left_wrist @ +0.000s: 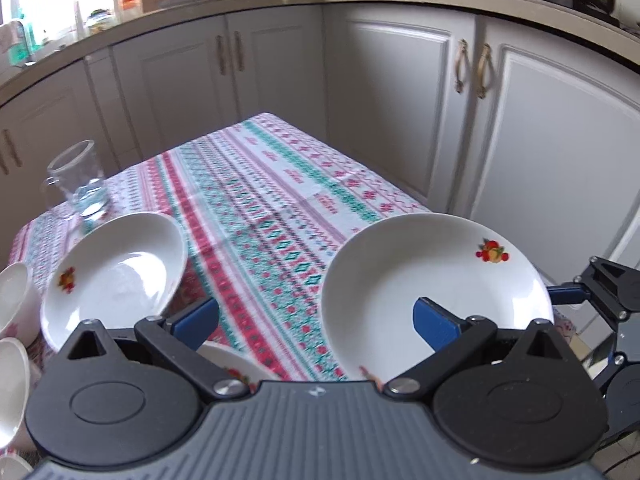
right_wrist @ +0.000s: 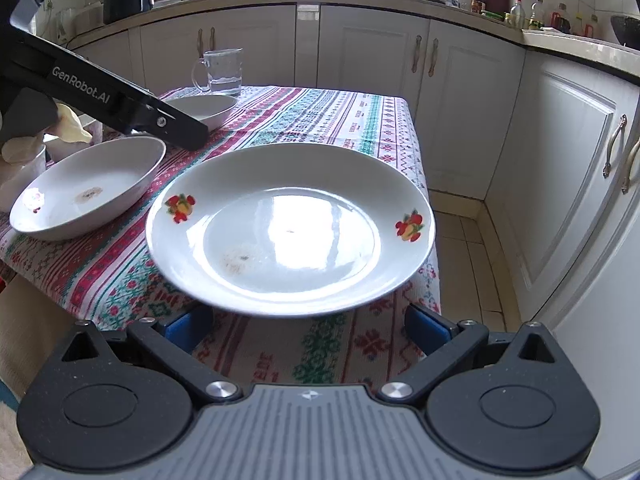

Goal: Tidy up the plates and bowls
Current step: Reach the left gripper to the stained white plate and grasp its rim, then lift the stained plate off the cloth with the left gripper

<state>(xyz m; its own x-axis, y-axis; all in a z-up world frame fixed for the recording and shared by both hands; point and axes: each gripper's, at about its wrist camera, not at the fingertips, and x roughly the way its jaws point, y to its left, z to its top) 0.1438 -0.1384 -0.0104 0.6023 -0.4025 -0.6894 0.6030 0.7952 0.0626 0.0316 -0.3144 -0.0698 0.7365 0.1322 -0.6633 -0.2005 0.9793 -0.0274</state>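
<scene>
White plate (right_wrist: 290, 228) lies at 12 o'clock before the right gripper (right_wrist: 308, 326), fingers spread; left gripper (left_wrist: 316, 322) likewise spread.

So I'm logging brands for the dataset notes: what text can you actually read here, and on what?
"GenRobot.AI": white lettering on the black body of the left claw, seen from the right wrist view.
Labels on the bottles on the counter: too small to read.
Plates and bowls: fruit decals only, no text.
</scene>
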